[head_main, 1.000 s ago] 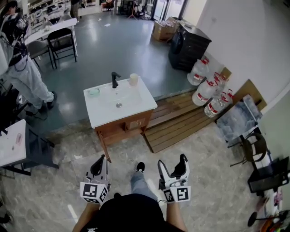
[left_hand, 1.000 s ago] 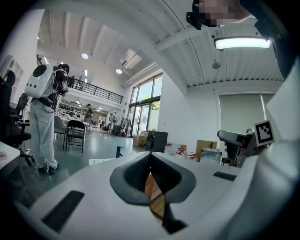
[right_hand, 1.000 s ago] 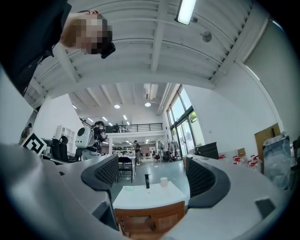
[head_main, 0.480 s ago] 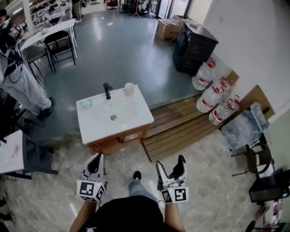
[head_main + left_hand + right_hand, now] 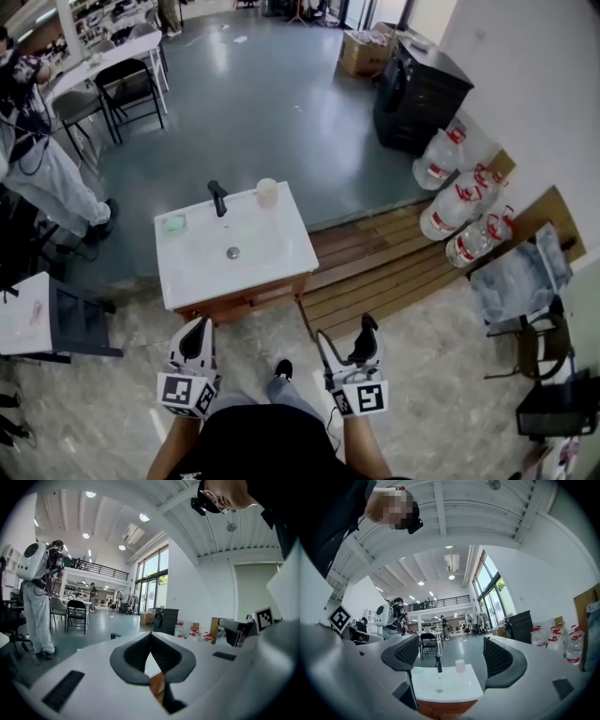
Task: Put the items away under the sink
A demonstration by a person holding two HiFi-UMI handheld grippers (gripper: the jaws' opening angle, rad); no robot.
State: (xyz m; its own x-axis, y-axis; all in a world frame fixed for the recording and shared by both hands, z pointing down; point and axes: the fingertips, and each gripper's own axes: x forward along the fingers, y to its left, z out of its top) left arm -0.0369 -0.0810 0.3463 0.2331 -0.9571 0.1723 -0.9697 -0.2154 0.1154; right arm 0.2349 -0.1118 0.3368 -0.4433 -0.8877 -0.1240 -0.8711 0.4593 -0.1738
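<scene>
Sink cabinet (image 5: 248, 302) stands just ahead of you. You hold both grippers low and empty, likely for the approach: left gripper (image 5: 194, 330) with jaws closed together, right gripper (image 5: 345, 333) with jaws wide apart. On the tabletop (image 5: 272, 258), cup (image 5: 267, 192) and small green item (image 5: 173, 223) flank the faucet (image 5: 217, 197).

White sink top (image 5: 202, 272) is carried on a wooden cabinet (image 5: 251, 300). Along the back edge are set a green dish (image 5: 173, 223) left, a black faucet (image 5: 217, 197) mid and a pale cup (image 5: 267, 192) right, all apart.
</scene>
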